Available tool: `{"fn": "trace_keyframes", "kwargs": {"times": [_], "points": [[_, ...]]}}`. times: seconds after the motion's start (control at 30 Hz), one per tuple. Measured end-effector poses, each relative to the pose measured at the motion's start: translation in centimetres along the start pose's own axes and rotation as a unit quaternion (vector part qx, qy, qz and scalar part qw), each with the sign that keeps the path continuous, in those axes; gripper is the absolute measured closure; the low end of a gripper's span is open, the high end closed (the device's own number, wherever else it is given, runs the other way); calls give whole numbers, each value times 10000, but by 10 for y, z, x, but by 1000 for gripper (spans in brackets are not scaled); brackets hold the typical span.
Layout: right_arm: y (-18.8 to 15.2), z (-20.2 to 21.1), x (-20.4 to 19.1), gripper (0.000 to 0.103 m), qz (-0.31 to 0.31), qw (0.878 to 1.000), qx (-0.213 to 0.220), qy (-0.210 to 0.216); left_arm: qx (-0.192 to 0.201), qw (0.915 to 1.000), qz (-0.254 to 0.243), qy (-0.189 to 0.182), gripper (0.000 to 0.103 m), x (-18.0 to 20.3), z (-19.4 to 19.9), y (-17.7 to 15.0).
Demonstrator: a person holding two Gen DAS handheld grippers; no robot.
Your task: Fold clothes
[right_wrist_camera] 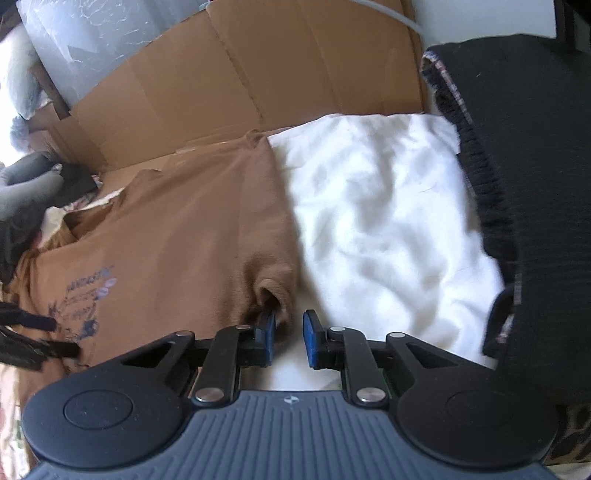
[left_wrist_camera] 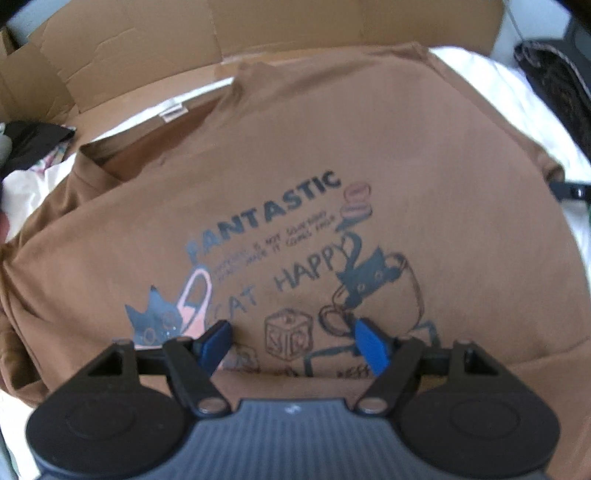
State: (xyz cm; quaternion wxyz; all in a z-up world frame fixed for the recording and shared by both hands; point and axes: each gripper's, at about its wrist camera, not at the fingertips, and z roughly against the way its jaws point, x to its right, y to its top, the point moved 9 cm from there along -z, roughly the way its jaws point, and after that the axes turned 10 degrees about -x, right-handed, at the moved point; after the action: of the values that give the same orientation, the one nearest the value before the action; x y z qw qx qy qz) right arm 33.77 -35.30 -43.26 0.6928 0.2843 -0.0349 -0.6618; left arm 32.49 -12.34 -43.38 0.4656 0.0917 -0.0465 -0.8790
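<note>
A brown T-shirt with a dark cat print and the words FANTASTIC and CAT HAPPY lies spread on a white sheet. My left gripper is open wide just above the lower part of the print, and nothing sits between its blue pads. My right gripper is at the shirt's right edge, where the fabric bunches into a small fold by the left pad. Its jaws stand narrow and white sheet shows in the gap between them.
Flattened cardboard stands along the far side. A black knitted garment lies piled to the right of the sheet. Dark and patterned clothes lie at the far left. A black gripper part shows at the left edge of the right wrist view.
</note>
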Motion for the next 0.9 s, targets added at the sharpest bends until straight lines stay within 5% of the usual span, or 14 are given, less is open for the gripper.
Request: {"fn": "trace_keyframes", "kwargs": {"times": [0.1,0.2,0.4,0.6,0.7,0.8,0.9], "points": [[-4,-9,-2,82,116,9997,-158,-110,42,10000,-15,67,16,-2,-5,-3],[-2,-10,3,103,-88,9997,-241,8,-35,9996,278,-38,6,-12,-12,-5],[18,6,11,103,230,9984,-54,-521,41,9992,373,-118,3,-18,-15,-11],[47,37,11,102,506,9917,614,-1009,16,9992,375,-130,3,-20,-16,-12],[36,29,6,94,604,9928,465,-924,35,9992,387,-120,3,-21,-16,-14],[21,21,9,66,565,9937,306,-914,53,9991,397,-121,3,-22,-15,-16],[12,18,12,66,483,9943,200,-927,58,9991,406,-122,3,-23,-15,-17]]}}
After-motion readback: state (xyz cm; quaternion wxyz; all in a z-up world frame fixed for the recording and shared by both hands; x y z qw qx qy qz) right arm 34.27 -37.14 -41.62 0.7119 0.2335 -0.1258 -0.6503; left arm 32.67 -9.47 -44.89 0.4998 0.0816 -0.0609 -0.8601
